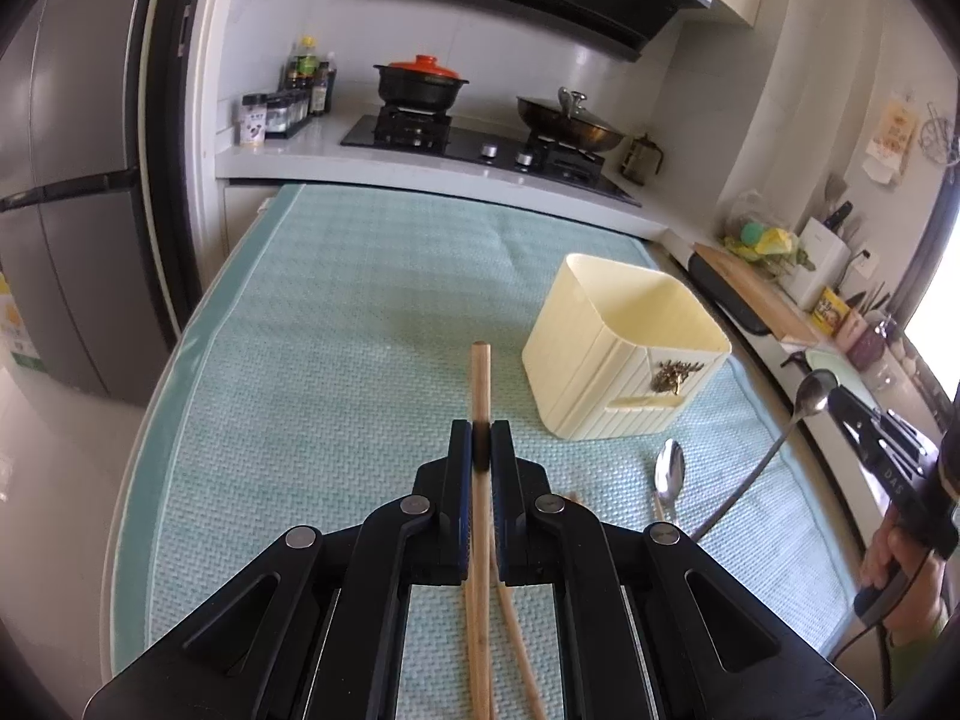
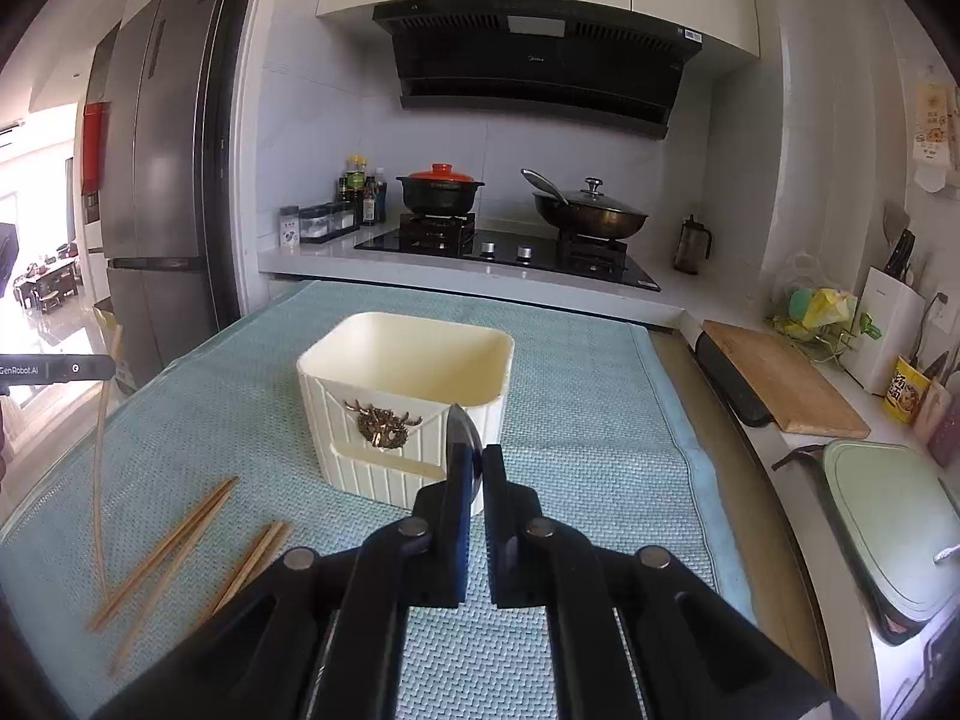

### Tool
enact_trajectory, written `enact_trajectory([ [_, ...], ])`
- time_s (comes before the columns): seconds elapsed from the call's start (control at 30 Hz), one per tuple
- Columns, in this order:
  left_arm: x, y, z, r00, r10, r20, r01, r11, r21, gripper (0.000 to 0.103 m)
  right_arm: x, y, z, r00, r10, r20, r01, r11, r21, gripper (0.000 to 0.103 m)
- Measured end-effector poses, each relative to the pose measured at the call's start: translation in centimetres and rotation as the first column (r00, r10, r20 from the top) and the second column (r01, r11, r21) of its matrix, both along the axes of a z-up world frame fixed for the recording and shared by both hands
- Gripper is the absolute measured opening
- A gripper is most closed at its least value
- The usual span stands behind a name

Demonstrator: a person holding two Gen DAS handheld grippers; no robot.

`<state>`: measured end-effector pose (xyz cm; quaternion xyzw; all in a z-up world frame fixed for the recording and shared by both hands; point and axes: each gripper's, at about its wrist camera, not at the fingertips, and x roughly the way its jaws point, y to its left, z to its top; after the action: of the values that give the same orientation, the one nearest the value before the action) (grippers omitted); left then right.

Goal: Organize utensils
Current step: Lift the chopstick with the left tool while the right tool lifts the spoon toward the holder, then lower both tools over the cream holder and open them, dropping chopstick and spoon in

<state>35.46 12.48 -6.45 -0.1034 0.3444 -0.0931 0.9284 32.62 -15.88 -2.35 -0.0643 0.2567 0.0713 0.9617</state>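
My left gripper [image 1: 481, 438] is shut on a wooden chopstick [image 1: 480, 378] and holds it above the teal mat [image 1: 336, 360], left of the cream utensil box [image 1: 624, 354]. My right gripper [image 2: 476, 456] is shut on a metal spoon [image 2: 463, 438], seen edge-on, just in front of the cream box [image 2: 408, 396]. In the left wrist view the held spoon [image 1: 813, 393] shows at far right. Another spoon [image 1: 669, 471] lies on the mat. Several loose chopsticks [image 2: 174, 540] lie on the mat at left; the left gripper [image 2: 90, 367] holds its chopstick [image 2: 99, 468] there.
The stove holds a black pot with a red lid [image 2: 441, 189] and a lidded wok [image 2: 591, 210] beyond the mat. A cutting board [image 2: 780, 384] and a green lidded pan [image 2: 888, 510] lie to the right. The fridge [image 2: 156, 180] stands at left.
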Motion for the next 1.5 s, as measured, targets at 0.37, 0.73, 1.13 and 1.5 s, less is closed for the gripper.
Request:
enact_trajectory([
  [0.37,-0.4,-0.6,2.4,0.999,-0.001,0.049,0.001,1.000,-0.004,0.004,-1.0,-0.4,1.7,0.999,-0.002,0.035,0.002,1.000,-0.004,0.003],
  [0.73,0.8,-1.4,5.8,0.995,-0.022,0.097,0.022,1.000,0.004,0.004,-0.1,-1.1,3.7,0.998,-0.004,0.057,0.003,1.000,0.014,0.003],
  [1.13,4.5,-3.1,10.5,0.988,-0.063,0.139,0.067,0.998,-0.022,0.004,3.6,-1.3,6.7,0.996,-0.001,0.088,0.000,1.000,0.014,0.003],
  [1.5,11.1,-7.0,16.9,0.974,-0.080,0.213,0.086,0.996,-0.019,0.004,12.0,-0.7,9.5,0.993,-0.035,0.111,0.036,0.999,-0.003,0.003],
])
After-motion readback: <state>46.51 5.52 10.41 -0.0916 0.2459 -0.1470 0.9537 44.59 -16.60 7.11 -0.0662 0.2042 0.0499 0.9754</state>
